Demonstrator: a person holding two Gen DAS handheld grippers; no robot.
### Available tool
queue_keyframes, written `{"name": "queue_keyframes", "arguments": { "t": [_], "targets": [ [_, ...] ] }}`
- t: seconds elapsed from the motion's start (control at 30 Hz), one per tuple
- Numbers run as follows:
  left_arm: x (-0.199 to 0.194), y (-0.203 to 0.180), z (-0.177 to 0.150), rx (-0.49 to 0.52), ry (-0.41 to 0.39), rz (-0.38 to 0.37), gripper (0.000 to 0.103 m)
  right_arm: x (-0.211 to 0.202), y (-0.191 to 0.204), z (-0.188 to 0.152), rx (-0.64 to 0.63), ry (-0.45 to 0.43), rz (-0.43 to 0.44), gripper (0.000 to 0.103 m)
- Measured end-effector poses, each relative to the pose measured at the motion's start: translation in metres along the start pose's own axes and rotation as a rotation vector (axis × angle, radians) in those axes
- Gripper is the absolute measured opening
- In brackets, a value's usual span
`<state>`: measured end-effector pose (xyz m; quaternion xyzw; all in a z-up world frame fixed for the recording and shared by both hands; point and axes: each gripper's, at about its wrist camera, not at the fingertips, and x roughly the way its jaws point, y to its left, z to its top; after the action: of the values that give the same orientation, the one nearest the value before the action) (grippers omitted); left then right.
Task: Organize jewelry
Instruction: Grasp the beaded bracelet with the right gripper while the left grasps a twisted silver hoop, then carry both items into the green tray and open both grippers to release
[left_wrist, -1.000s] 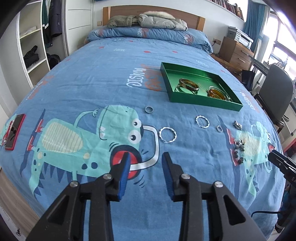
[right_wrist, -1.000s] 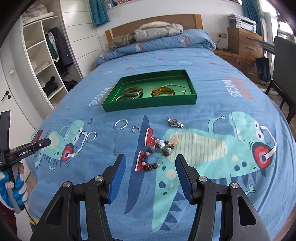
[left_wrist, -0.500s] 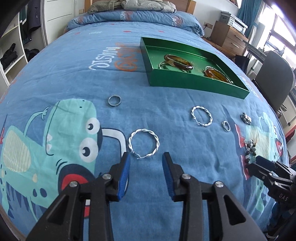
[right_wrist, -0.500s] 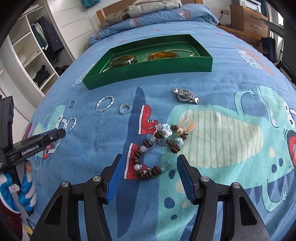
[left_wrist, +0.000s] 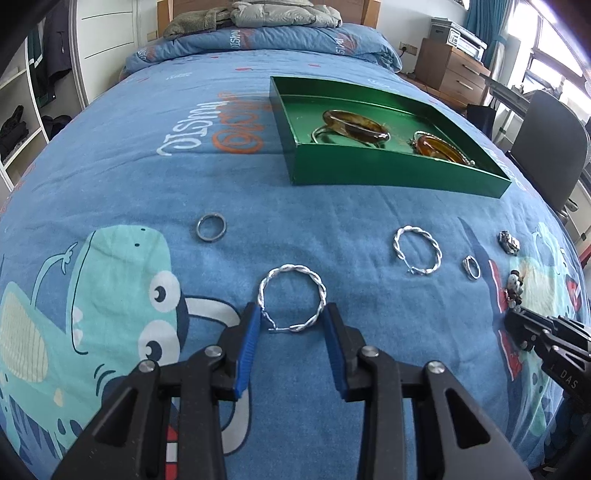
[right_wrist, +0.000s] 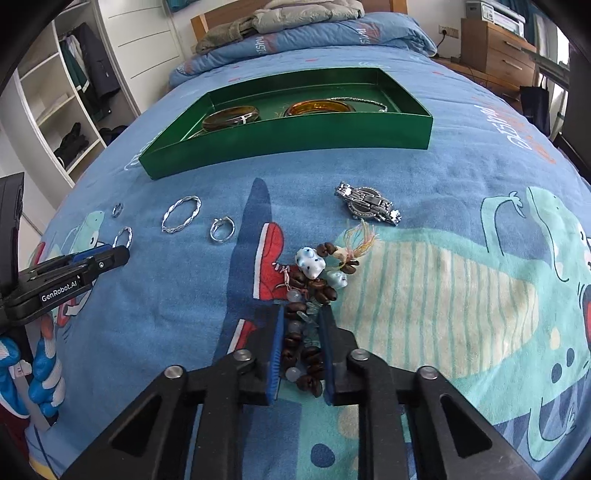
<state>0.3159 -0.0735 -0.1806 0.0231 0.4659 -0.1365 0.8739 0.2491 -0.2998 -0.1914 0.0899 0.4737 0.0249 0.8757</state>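
Left hand-held gripper spread, straddling a twisted silver hoop; right hand-held gripper clamped on the beaded bracelet on the bed.

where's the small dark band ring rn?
In the left wrist view, the dark band ring lies on the bedspread, left of the twisted silver hoop between the left gripper's fingers.

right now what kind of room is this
Almost certainly a bedroom: the jewelry lies on a bed with a blue dinosaur duvet, there's a wooden headboard, and an open wardrobe holds hanging clothes.

Glossy green tray, shiny twisted-metal hoop, matt cloth bedspread
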Motion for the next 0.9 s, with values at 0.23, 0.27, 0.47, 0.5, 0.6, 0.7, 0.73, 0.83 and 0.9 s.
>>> {"name": "queue_keyframes", "arguments": {
  "t": [0.23, 0.27, 0.47, 0.5, 0.6, 0.7, 0.73, 0.83, 0.9],
  "targets": [
    [-0.012, 0.000, -0.005, -0.006, -0.018, -0.022, 0.029, -0.012, -0.004, -0.006, 0.031, -0.030, 0.016, 0.013],
    [-0.015, -0.001, -0.006, -0.005, -0.023, -0.022, 0.029, -0.014, -0.005, -0.007, 0.033, -0.032, 0.019, 0.013],
    [-0.039, -0.009, -0.005, 0.019, -0.068, -0.038, 0.029, -0.037, -0.006, -0.010, 0.042, -0.076, 0.025, 0.012],
    [-0.043, -0.011, -0.005, 0.023, -0.075, -0.042, 0.029, -0.042, -0.007, -0.010, 0.044, -0.086, 0.025, 0.012],
    [-0.054, -0.015, 0.000, 0.034, -0.098, -0.057, 0.029, -0.055, -0.009, -0.007, 0.046, -0.113, 0.025, 0.012],
    [-0.066, -0.020, 0.009, 0.042, -0.127, -0.077, 0.029, -0.068, -0.010, 0.000, 0.041, -0.143, 0.028, 0.012],
    [-0.070, -0.022, 0.013, 0.045, -0.136, -0.084, 0.029, -0.073, -0.011, 0.003, 0.038, -0.153, 0.028, 0.012],
    [-0.077, -0.027, 0.030, 0.056, -0.164, -0.105, 0.029, -0.081, -0.010, 0.020, 0.024, -0.189, 0.028, 0.012],
    [-0.079, -0.031, 0.047, 0.060, -0.178, -0.118, 0.029, -0.086, -0.010, 0.037, 0.012, -0.216, 0.027, 0.012]
  ]
}}
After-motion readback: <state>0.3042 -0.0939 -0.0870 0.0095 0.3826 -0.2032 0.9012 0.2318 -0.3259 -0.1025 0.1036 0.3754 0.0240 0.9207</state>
